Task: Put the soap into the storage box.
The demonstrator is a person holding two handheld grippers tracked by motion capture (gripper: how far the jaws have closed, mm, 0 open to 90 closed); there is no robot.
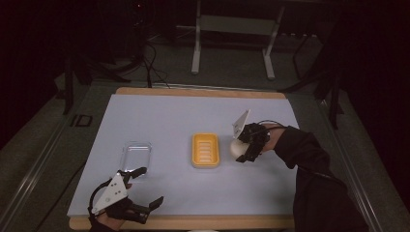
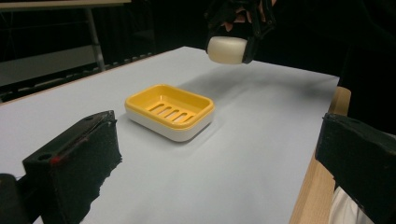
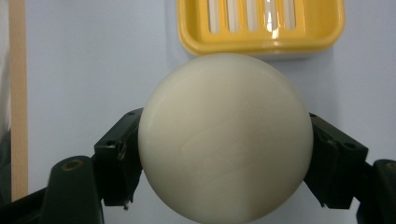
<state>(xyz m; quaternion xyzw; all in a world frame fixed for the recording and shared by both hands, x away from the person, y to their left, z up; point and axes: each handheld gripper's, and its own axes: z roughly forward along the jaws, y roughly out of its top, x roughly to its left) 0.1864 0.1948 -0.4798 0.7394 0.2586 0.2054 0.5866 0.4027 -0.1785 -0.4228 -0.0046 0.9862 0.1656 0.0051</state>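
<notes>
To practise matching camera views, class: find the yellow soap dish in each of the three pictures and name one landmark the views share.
High view: the yellow soap dish sits mid-table, just left of the right gripper.
Left gripper view: centre-left of the picture, below the cream soap.
Right gripper view: along the top edge, just beyond the soap.
Shared landmark: the cream soap clamped in the right gripper.

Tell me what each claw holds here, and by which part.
The right claw clamps the cream soap bar across its two opposite sides, lifted off the table. The left claw is open, holding nothing.
</notes>
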